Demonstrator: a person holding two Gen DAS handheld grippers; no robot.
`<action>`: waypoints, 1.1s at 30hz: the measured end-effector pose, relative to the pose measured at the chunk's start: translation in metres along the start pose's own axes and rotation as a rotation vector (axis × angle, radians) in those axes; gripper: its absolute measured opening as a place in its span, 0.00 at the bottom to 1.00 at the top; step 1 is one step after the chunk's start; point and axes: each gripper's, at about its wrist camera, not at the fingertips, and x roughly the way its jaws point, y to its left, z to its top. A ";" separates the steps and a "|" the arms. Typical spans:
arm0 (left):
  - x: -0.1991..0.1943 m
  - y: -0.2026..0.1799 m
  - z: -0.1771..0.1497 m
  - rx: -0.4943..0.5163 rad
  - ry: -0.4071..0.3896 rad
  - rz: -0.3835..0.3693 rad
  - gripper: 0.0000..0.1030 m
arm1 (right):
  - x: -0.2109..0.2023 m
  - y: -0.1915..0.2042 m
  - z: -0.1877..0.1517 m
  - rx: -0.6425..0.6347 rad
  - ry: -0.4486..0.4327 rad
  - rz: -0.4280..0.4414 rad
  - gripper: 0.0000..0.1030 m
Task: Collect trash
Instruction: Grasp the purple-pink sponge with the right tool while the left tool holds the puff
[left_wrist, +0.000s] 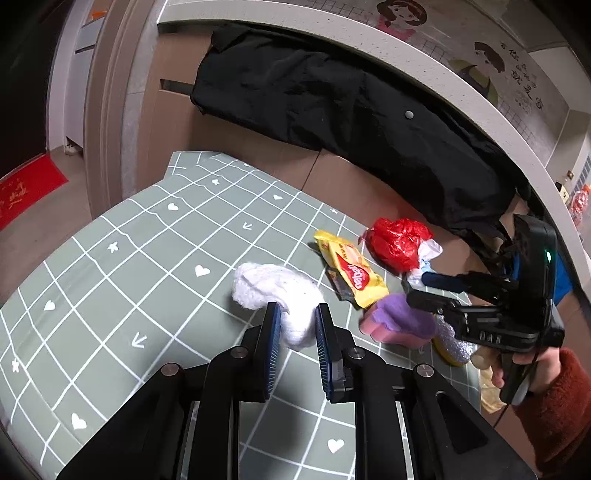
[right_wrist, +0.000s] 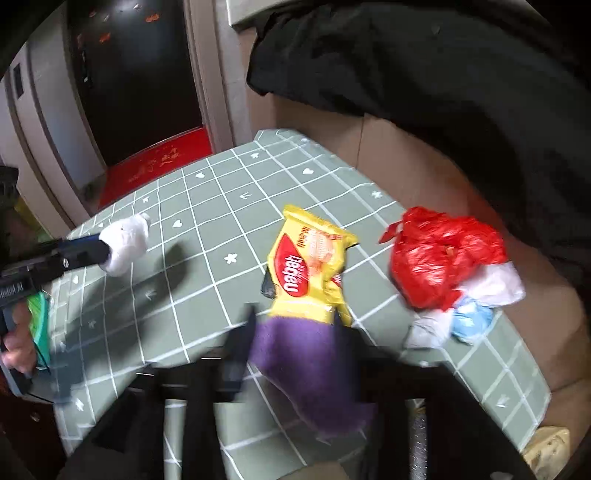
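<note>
My left gripper (left_wrist: 295, 314) is shut on a white crumpled tissue wad (left_wrist: 273, 291), held over the green checked tablecloth (left_wrist: 147, 258); the wad also shows in the right wrist view (right_wrist: 125, 243). A yellow snack wrapper (left_wrist: 351, 273) (right_wrist: 310, 266) lies on the cloth. A red plastic bag (left_wrist: 399, 240) (right_wrist: 443, 254) lies beyond it with white and blue scraps (right_wrist: 472, 317). My right gripper (right_wrist: 295, 332) hovers over a purple and pink sponge (right_wrist: 306, 365) (left_wrist: 399, 321); its blurred fingers (right_wrist: 240, 343) stand either side of it. From the left view it (left_wrist: 417, 288) looks apart.
A black coat (left_wrist: 351, 110) hangs over the cardboard-brown wall behind the table. A red doormat (right_wrist: 159, 166) lies on the floor by a dark door. A silvery scouring pad (left_wrist: 452, 343) and a yellowish bag (right_wrist: 546, 446) sit at the table's right edge.
</note>
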 end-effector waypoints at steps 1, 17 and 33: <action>0.000 0.001 0.000 -0.002 0.002 0.000 0.19 | -0.003 0.003 -0.003 -0.030 -0.012 -0.023 0.47; -0.011 -0.014 -0.018 -0.020 0.033 0.015 0.19 | -0.010 -0.006 -0.074 0.095 0.082 0.127 0.46; -0.018 -0.046 -0.027 0.073 0.031 0.000 0.19 | -0.018 -0.018 -0.094 0.370 -0.032 0.080 0.47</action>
